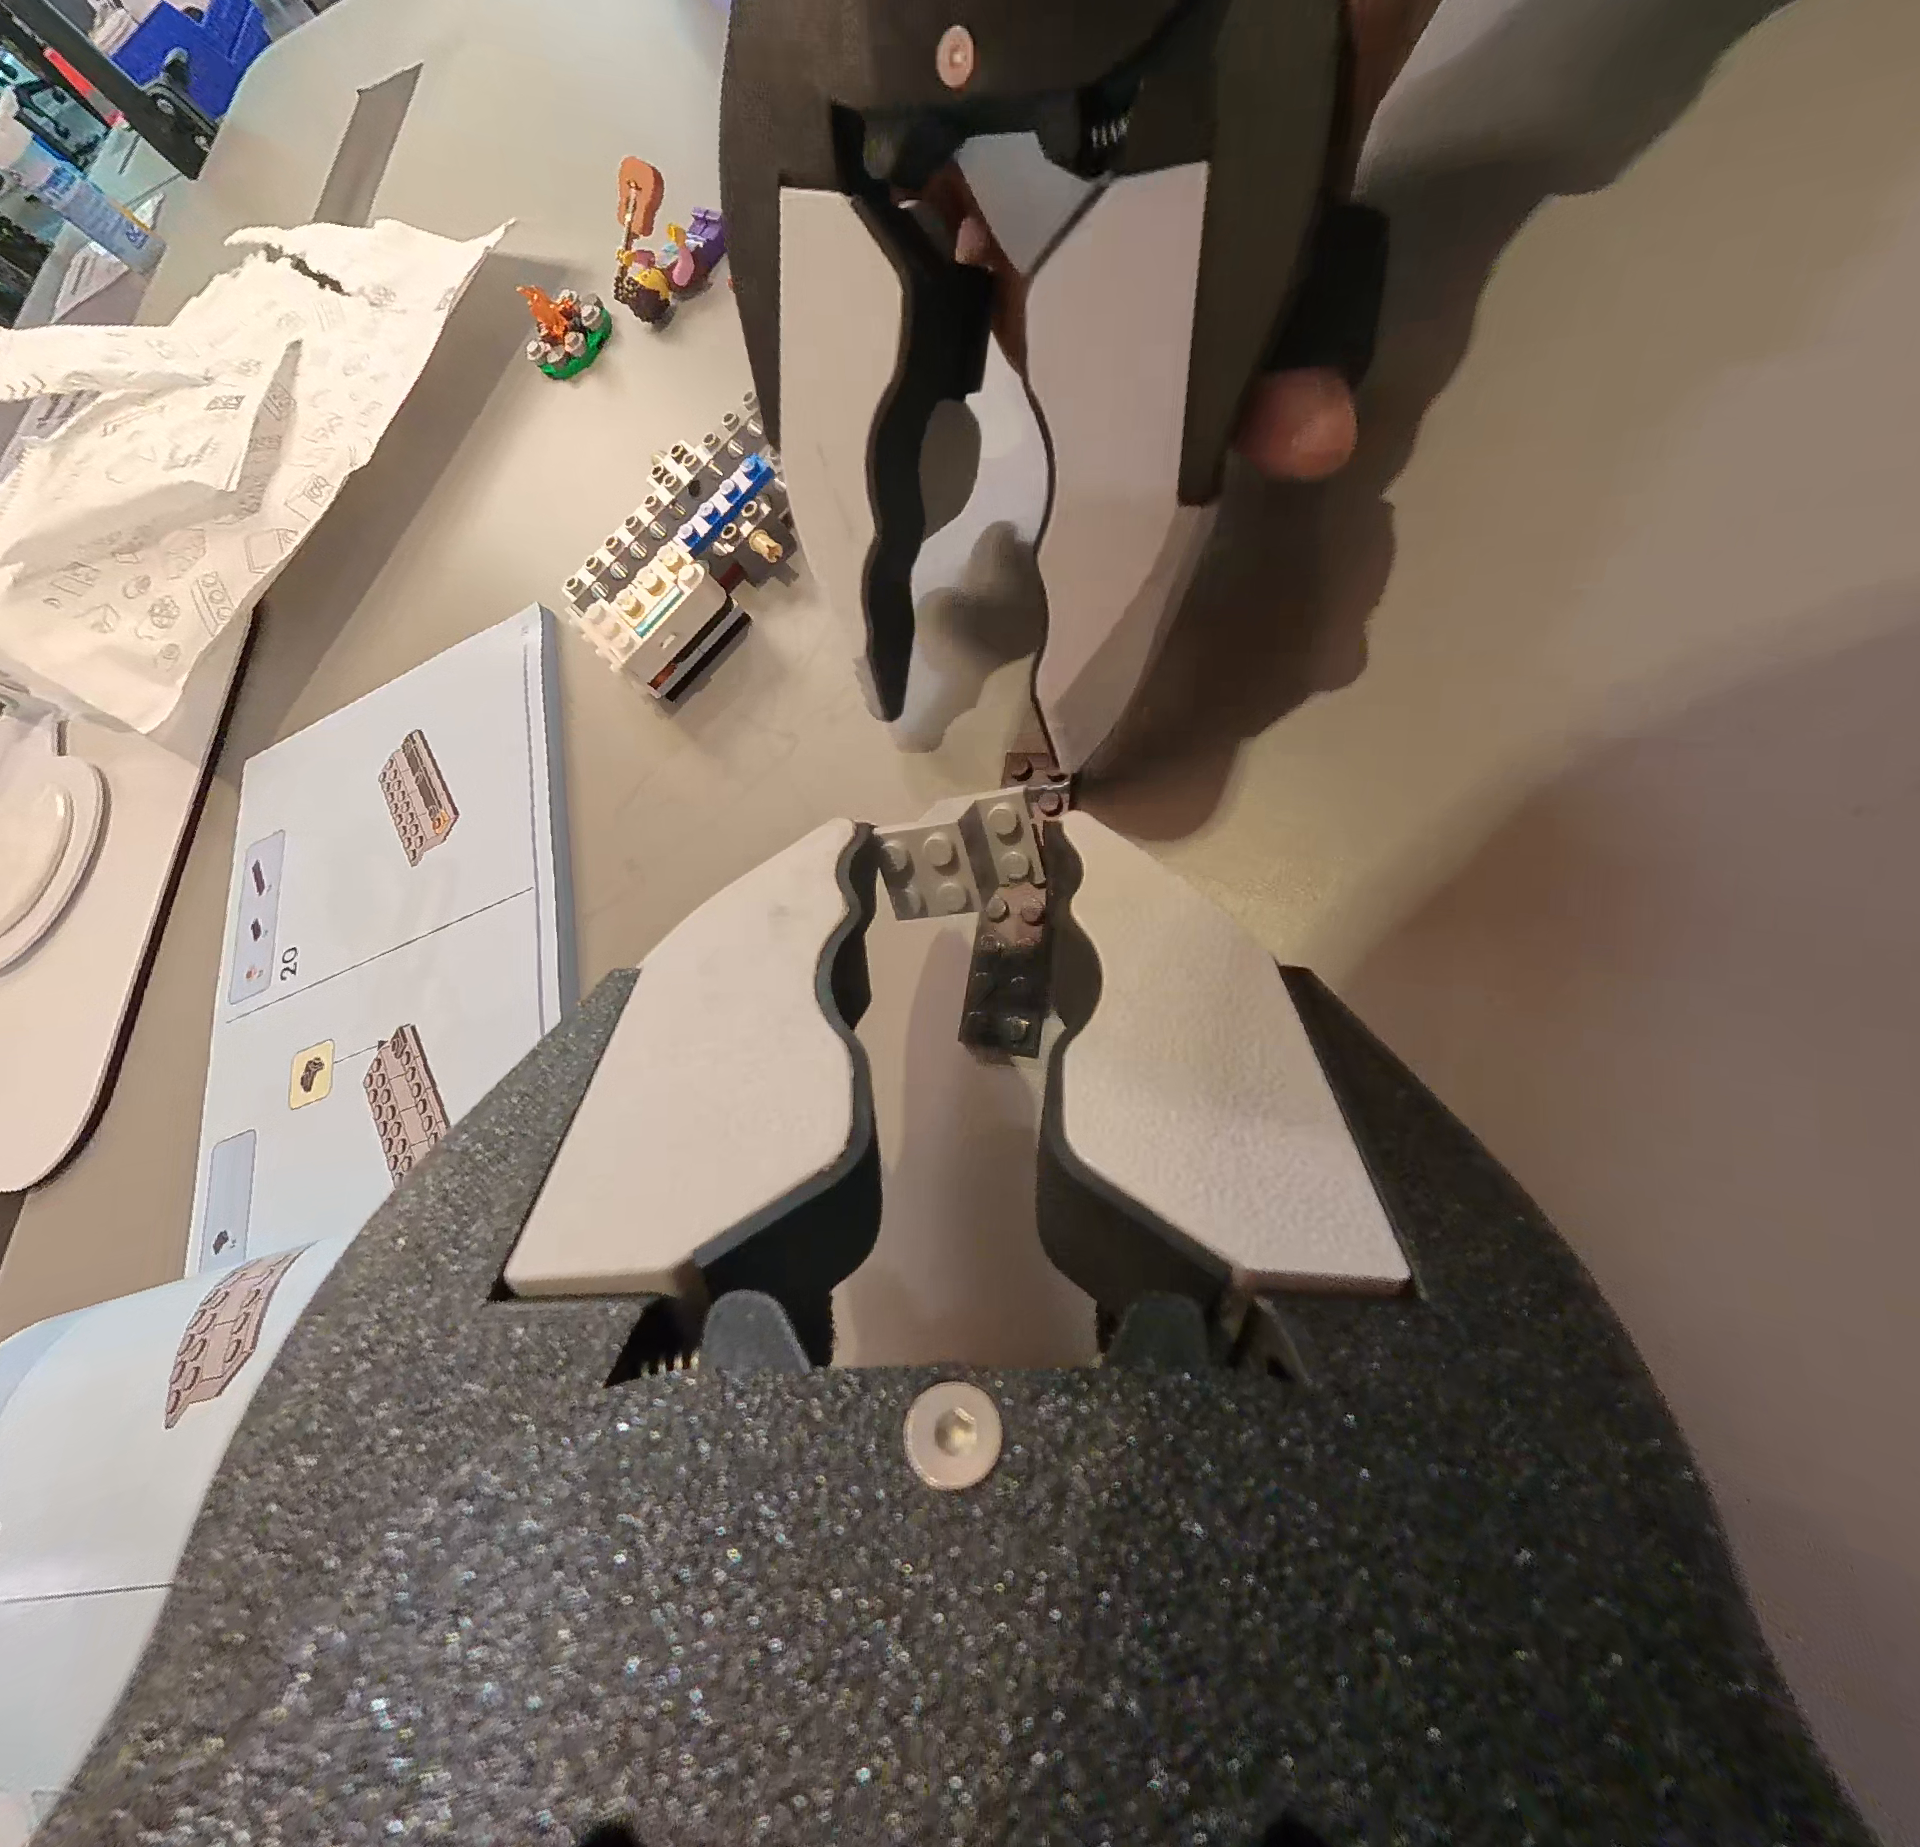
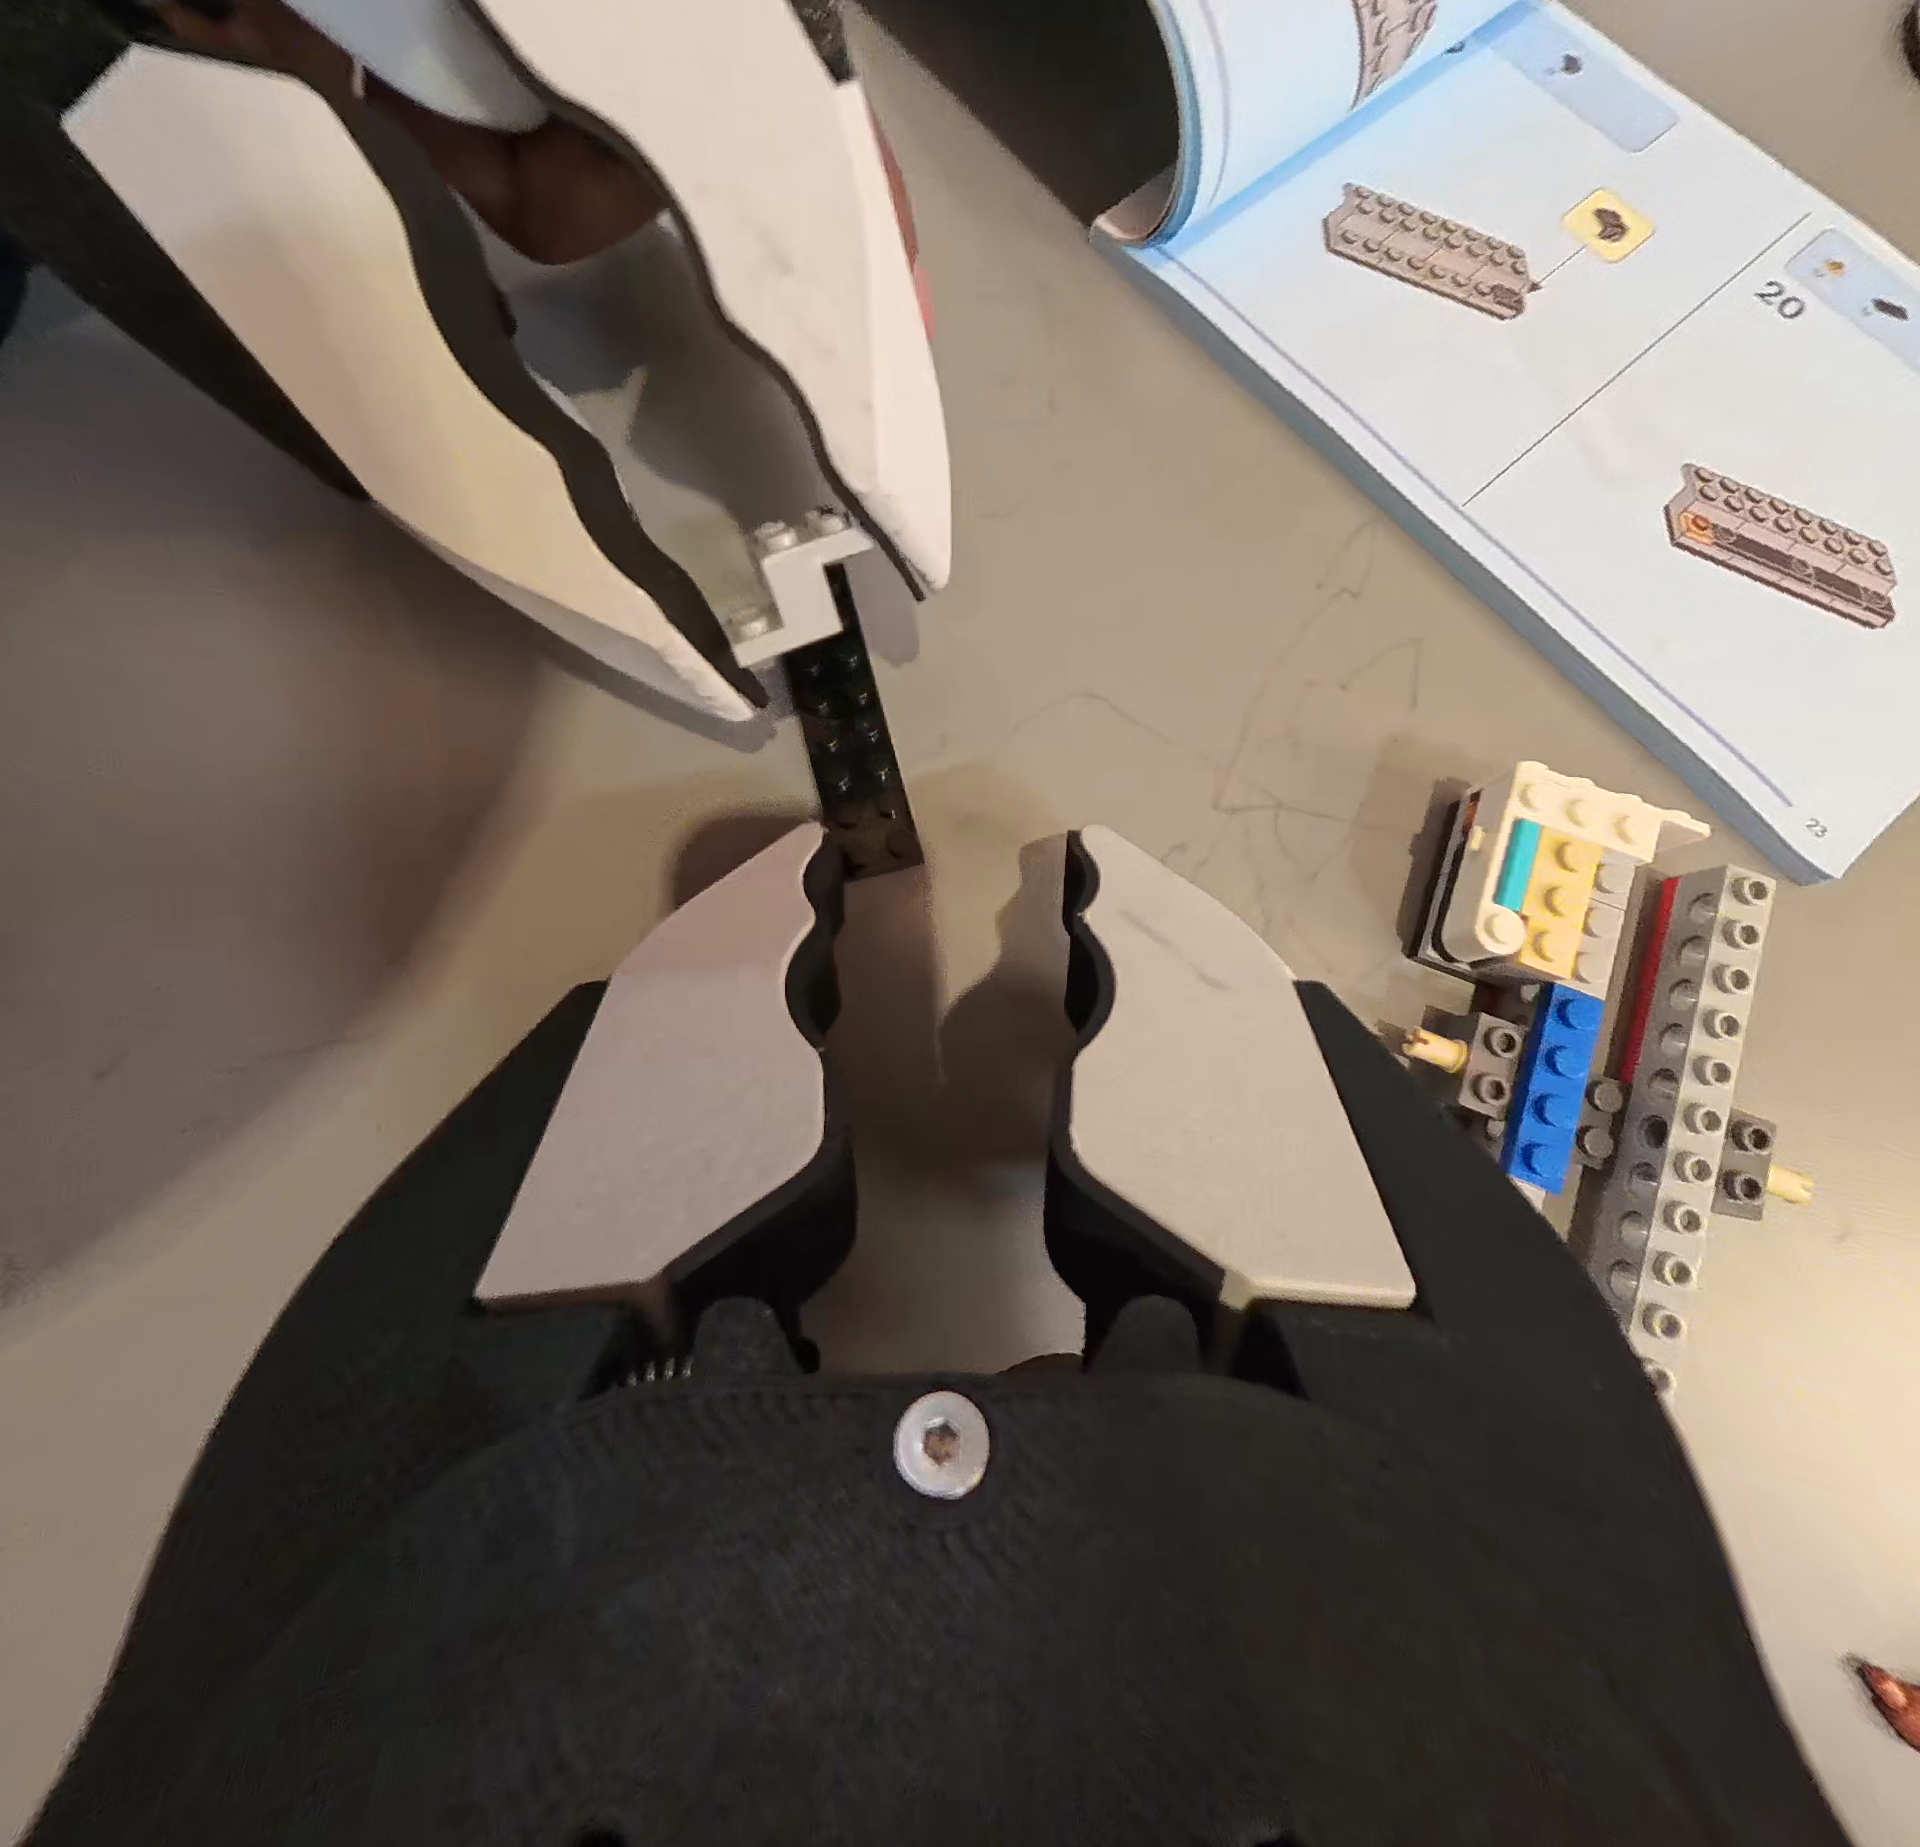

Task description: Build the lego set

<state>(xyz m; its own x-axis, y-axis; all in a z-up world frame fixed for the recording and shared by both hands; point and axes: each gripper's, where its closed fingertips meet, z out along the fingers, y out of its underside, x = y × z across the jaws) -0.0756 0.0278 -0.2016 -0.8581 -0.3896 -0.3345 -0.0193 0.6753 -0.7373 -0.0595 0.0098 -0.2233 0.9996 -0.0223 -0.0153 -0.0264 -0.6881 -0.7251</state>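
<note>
While the left gripper [image 1: 961, 862] clamps the small, stiff brick assembly [image 1: 961, 867] at frame centre, the right gripper [image 2: 940, 852] stands open, one finger [image 2: 727, 966] touching its dark plate [image 2: 857, 758]; the assembly looks light, best gripped across flat sides.

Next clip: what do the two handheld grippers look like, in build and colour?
Both match: the left gripper and right gripper each have a black, grainy-textured body with one silver screw at its centre. The fingers are pale grey plates edged with wavy black pads. A small spring shows at one finger's base.
</note>
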